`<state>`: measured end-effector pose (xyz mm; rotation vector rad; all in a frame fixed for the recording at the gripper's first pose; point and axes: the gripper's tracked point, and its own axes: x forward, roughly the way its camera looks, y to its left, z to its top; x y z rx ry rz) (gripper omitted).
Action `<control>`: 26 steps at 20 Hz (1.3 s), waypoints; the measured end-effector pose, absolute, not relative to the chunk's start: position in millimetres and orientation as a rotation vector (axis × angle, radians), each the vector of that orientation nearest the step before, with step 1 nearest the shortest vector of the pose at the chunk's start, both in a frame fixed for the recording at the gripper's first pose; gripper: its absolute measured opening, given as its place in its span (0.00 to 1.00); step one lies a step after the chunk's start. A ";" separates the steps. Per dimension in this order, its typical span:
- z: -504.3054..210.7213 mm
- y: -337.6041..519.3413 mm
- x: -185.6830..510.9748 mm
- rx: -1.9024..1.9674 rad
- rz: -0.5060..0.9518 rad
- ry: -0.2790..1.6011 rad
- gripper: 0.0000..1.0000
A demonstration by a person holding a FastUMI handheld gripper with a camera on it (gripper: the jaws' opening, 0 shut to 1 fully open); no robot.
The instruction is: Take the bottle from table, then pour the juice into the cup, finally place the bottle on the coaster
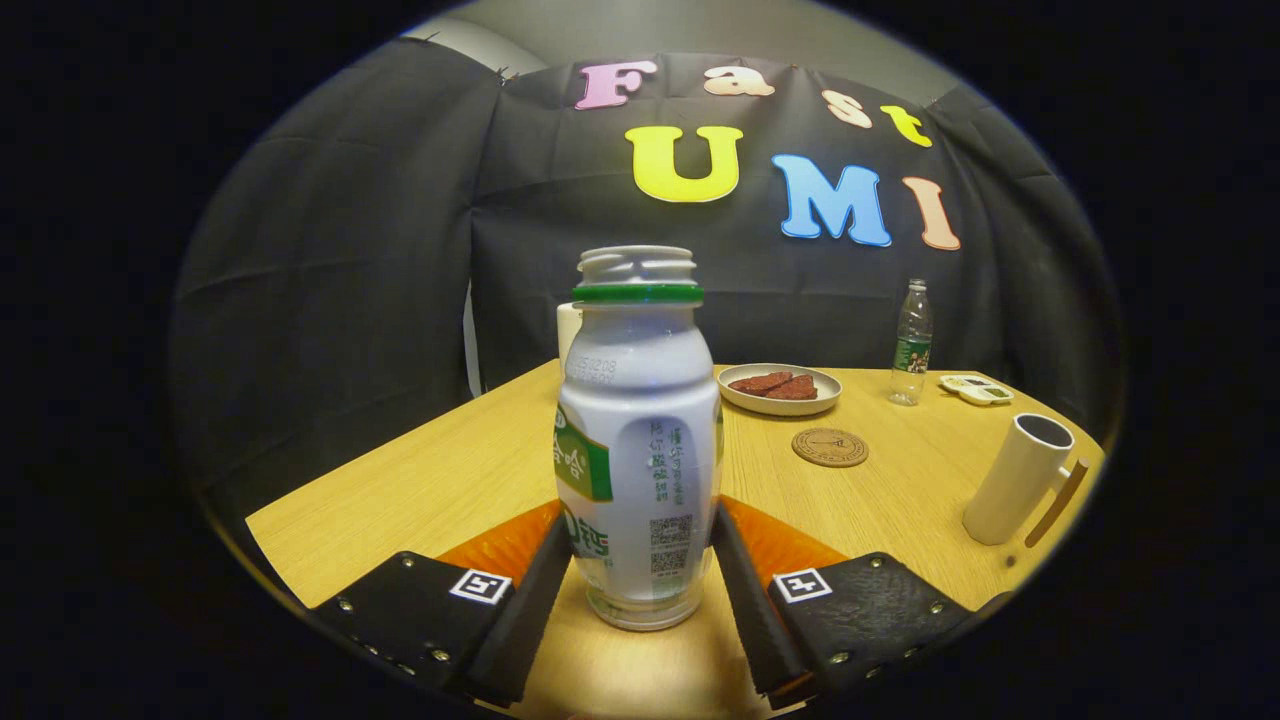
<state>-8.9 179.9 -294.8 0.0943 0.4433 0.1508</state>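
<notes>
Wooden table [440,480], jaws clamping uncapped bottle [640,440], beyond it plate [779,402], coaster [830,447], cup [1018,478]

Wooden table [450,480] in the booth, with what stands on it.

The light wood-grain top carries an upright, uncapped juice bottle [640,440], which stands between the fingers of the gripper [640,570], the pads close against its sides. Beyond it sits a plate [779,401] with two dark reddish slices, and a round coaster [830,447] lies near the plate. Farther back stand a small clear water bottle [912,345] and a flat packet [976,389]. A cream cup [1017,478] stands well apart from the coaster.
</notes>
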 end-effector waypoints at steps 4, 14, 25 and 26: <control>-294.4 180.2 -4.2 0.121 0.145 0.490 0.77; -252.4 184.2 11.8 0.047 0.177 0.424 0.72; -206.2 130.6 31.8 0.153 0.058 0.392 0.69; -206.2 119.9 31.7 0.172 0.040 0.396 0.69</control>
